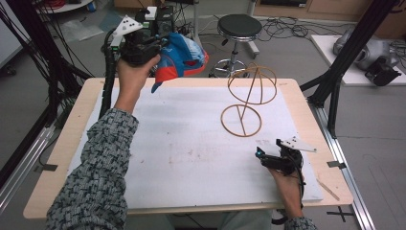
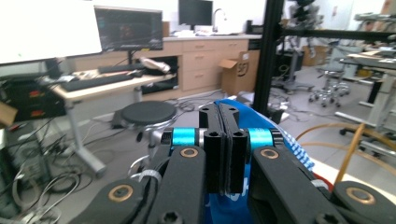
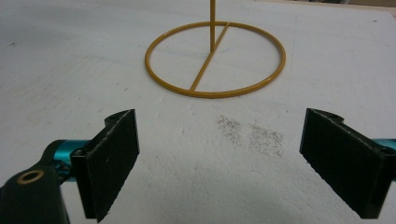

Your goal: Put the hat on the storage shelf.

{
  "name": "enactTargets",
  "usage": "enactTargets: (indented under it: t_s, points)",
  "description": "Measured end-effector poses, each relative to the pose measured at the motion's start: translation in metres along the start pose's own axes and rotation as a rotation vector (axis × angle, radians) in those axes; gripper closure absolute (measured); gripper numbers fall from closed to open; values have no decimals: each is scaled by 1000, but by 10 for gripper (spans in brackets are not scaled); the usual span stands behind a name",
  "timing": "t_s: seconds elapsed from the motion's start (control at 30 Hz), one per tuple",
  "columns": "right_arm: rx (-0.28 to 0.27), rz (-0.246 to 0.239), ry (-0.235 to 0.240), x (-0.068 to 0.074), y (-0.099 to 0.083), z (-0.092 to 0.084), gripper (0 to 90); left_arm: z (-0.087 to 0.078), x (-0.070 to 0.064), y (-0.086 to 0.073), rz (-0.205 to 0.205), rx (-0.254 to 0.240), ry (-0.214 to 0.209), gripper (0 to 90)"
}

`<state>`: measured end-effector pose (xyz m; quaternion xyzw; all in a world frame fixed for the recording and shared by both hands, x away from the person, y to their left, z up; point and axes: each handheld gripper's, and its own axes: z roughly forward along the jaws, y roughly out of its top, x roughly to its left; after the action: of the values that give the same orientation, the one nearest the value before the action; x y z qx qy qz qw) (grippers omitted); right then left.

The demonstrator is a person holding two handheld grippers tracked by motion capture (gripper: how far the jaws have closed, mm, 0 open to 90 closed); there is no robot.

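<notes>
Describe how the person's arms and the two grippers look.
Left sleeve: grey-and-black speckled knit. Left gripper and right gripper are black, each topped by a grey three-cornered plate with dots. Black flat fingers, cyan metal parts, brass-coloured pivots. A black cable trails from each.

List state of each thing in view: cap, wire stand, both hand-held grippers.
Left hand-held gripper: shut on the cap, raised above the table's far left edge.
Cap: blue, red and white, hanging off the table, clamped in the jaws.
Wire stand: upright on the white mat, nothing hung on it.
Right hand-held gripper: open, empty, low over the mat, facing the stand's ring base.
</notes>
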<state>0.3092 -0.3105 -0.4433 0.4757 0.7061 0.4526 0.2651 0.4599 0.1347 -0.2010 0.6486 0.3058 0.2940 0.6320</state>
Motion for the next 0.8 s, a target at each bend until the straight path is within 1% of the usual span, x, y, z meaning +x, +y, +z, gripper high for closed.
enactTargets:
  t_s: [0.03, 0.13, 0.27, 0.37, 0.43, 0.53, 0.67, 0.73, 0.8]
  points:
    - [0, -1, 0, 0, 0, 0, 109, 0, 0, 0, 0, 0, 0, 887]
    - [3, 3, 1, -1, 0, 0, 109, 11, -9, 9, 2, -5, -27, 887]
    - [5, -5, -5, -1, -2, -3, 110, 25, -22, 19, 1, -21, -46, 887]
    - [-2, 4, -7, -5, -4, -6, 109, 37, -30, 24, -4, -29, -57, 887]
    - [-13, 17, -9, -7, -5, -8, 109, 44, -35, 27, -14, -36, -64, 887]
    - [-11, 22, -7, -9, -6, -9, 109, 55, -43, 30, -32, -45, -79, 887]
    - [-12, 24, -2, -10, -6, -9, 109, 70, -54, 30, -36, -41, -91, 887]
    - [-12, 25, 0, -10, -6, -8, 109, 76, -58, 29, -49, -43, -102, 887]
    - [-10, 26, 2, -10, -6, -8, 109, 83, -63, 27, -49, -39, -108, 887]
